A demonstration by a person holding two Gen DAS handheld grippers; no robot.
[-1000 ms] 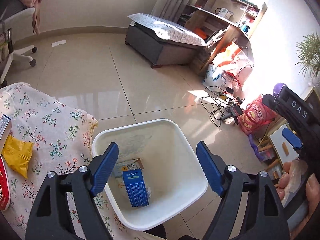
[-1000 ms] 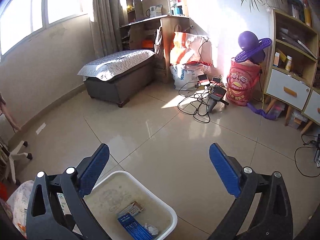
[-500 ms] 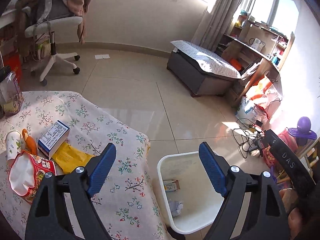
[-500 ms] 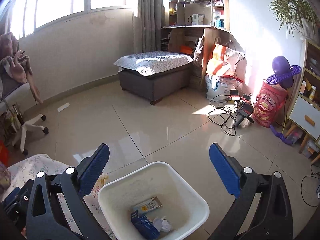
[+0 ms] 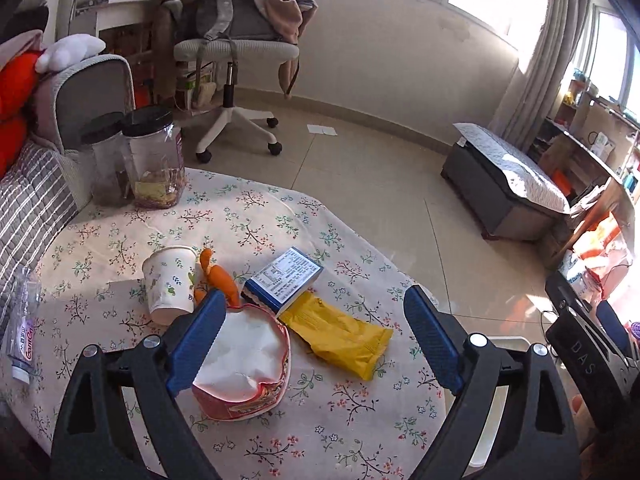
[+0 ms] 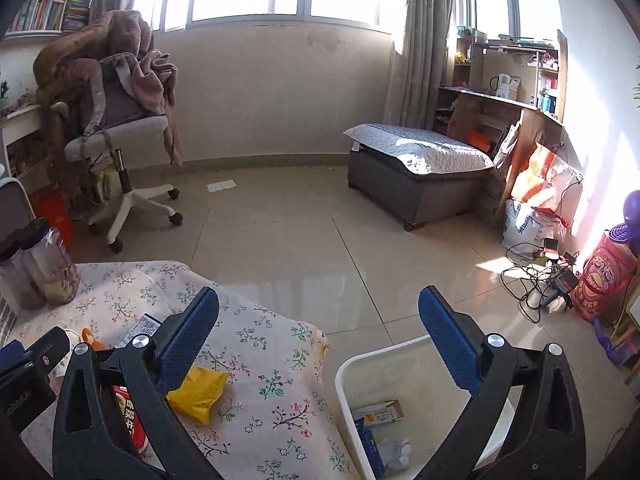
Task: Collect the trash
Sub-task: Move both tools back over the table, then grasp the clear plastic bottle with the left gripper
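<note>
both views swing from bin to table; left gripper, jaws just widened, empty, nearest yellow packet, lying diagonally between them.

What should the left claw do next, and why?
Probably lower the left claw onto the yellow packet and close. Its jaws, which have just been opening, stand wide with nothing between them, the packet lies flat on the flowered cloth just ahead, and the white bin waits beside the table.

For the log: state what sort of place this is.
Probably a lived-in home room, a bedroom or study: a daybed by the window, a swivel chair heaped with clothes, and a floral tablecloth under snack wrappers.
</note>
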